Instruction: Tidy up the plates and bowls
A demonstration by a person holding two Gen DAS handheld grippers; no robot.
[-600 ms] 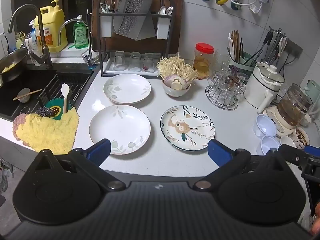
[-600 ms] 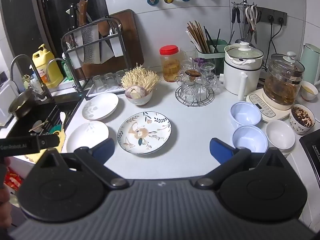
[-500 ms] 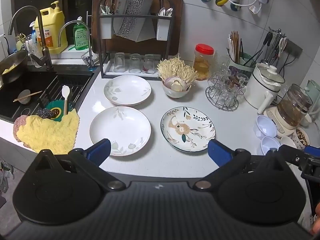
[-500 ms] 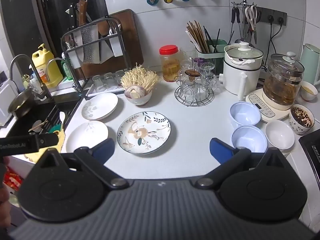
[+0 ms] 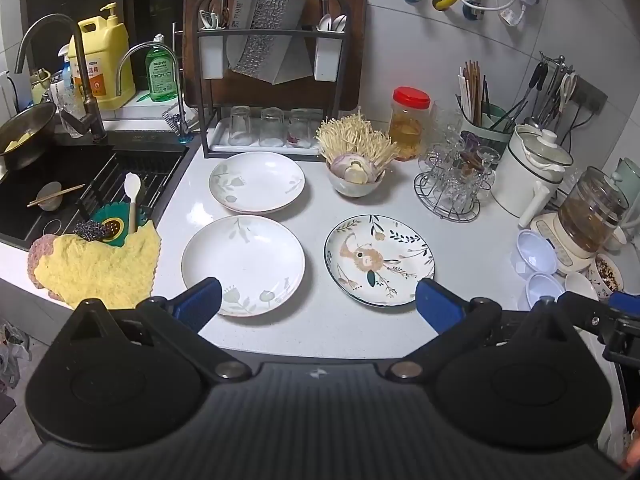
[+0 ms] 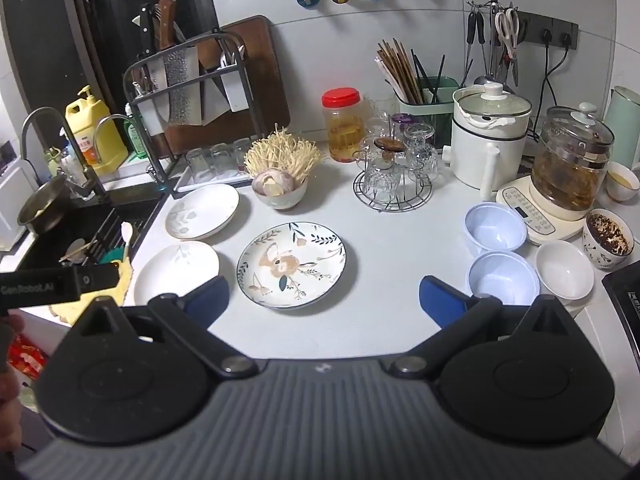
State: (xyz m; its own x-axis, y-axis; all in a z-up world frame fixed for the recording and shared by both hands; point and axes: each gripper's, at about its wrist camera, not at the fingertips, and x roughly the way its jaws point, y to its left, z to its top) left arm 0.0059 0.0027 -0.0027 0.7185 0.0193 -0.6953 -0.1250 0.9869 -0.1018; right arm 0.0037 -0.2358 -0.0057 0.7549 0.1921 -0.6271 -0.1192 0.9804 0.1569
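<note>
Two white plates lie on the white counter, one near and one far. A patterned plate lies to their right. Two pale blue bowls and a small white bowl sit at the right; they also show in the left wrist view. My left gripper is open and empty, held above the counter's front edge before the near white plate and the patterned plate. My right gripper is open and empty, just in front of the patterned plate.
A bowl of mushrooms stands behind the plates. A knife rack with glasses, a glass stand, a white pot and a kettle line the back. The sink and a yellow cloth are on the left.
Both views have shifted very slightly; the plates sit a touch lower in the left wrist view. Nothing on the counter has moved and both grippers stay open.
</note>
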